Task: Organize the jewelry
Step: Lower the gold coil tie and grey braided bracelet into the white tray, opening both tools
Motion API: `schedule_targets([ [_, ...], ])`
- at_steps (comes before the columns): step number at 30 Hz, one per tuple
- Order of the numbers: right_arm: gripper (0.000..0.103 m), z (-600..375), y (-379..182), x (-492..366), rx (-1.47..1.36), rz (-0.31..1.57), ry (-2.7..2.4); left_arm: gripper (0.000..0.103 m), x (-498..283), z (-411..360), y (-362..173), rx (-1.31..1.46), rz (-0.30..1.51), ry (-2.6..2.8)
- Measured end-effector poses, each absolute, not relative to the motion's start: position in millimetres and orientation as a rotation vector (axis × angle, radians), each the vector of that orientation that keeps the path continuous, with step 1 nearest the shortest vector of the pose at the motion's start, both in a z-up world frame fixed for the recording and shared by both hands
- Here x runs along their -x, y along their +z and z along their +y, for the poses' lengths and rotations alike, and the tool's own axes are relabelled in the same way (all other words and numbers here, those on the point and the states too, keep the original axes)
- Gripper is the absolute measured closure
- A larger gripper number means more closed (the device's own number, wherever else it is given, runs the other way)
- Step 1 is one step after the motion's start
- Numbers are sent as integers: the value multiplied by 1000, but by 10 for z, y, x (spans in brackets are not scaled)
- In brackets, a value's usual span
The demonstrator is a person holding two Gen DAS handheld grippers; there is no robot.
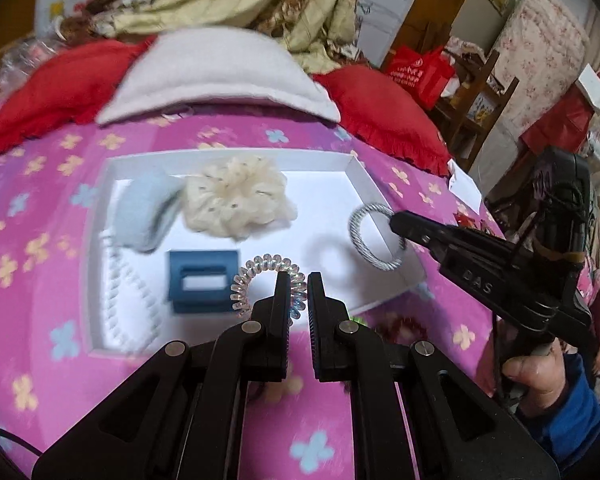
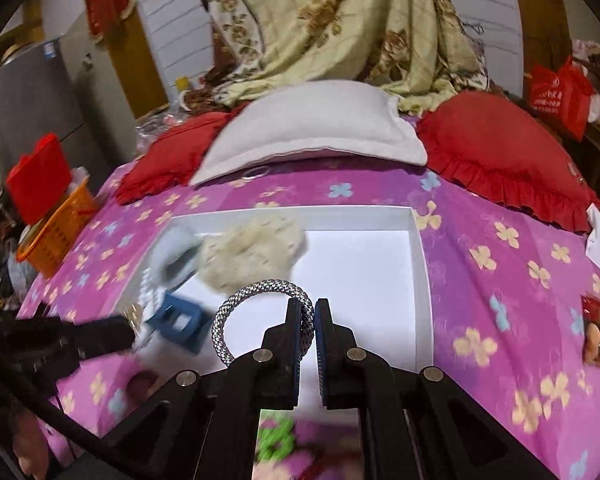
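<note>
We hold the left gripper [image 1: 298, 280] pinched on a clear spiral hair tie [image 1: 268, 284]; its jaws grip the coil's near right side, at about 6 o'clock of the white tray [image 1: 228, 156]. The right gripper [image 2: 308, 308] is clamped on a grey braided ring [image 2: 260, 316], which hangs out to the left of its jaws above the tray's white floor. From the left wrist view the ring sits at the tray's 3 o'clock edge.

Inside the tray, a cream fluffy scrunchie [image 1: 236, 200] lies toward 12 o'clock, a pale blue band [image 1: 144, 212] just beside it at 10 o'clock, a dark blue hair clip [image 1: 202, 280] near 7 o'clock, and a white bead strand [image 1: 120, 288] along the 9 o'clock wall.

The tray rests on a pink flowered bedspread [image 1: 40, 260], with a white pillow [image 1: 216, 76] and red cushions [image 2: 496, 148] beyond it at 12 o'clock. Both views are blurred.
</note>
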State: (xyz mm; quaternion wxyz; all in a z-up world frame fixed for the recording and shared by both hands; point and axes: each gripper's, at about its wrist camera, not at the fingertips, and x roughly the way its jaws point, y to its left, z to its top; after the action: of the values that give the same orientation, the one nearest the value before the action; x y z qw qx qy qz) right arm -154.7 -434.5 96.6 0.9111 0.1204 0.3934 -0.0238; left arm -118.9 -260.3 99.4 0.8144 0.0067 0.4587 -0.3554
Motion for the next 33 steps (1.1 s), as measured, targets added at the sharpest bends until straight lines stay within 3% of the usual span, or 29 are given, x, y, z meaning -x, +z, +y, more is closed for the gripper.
schedule_targets([
  [14,97,-4617,518,685,-297,933,-110,96,763,-3120,534,-118,1032,-713],
  [17,93,-4654,524,649,-315,934,-120,86,757,-3105,551,-113,1031,-718],
  [19,72,-4662,572,671,-310,923,-128,79,757,-3081,573,-100,1035,-721],
  [20,68,-4664,625,716,-306,907,-132,78,769,-3037,604,-85,1036,-722],
  [26,64,-4644,1018,1147,-289,834,-122,78,968,-2729,923,-27,998,-722],
  [29,56,-4513,1255,1541,-194,762,-139,71,1146,-2413,1103,-3,957,-686],
  [30,46,-4433,1333,1743,-131,722,-163,68,1179,-2329,1128,7,950,-676],
  [31,25,-4375,1366,1887,-88,689,-188,66,1229,-2207,1154,24,943,-659],
  [33,0,-4298,1368,2168,-29,628,-231,65,1292,-1985,1152,54,947,-618],
])
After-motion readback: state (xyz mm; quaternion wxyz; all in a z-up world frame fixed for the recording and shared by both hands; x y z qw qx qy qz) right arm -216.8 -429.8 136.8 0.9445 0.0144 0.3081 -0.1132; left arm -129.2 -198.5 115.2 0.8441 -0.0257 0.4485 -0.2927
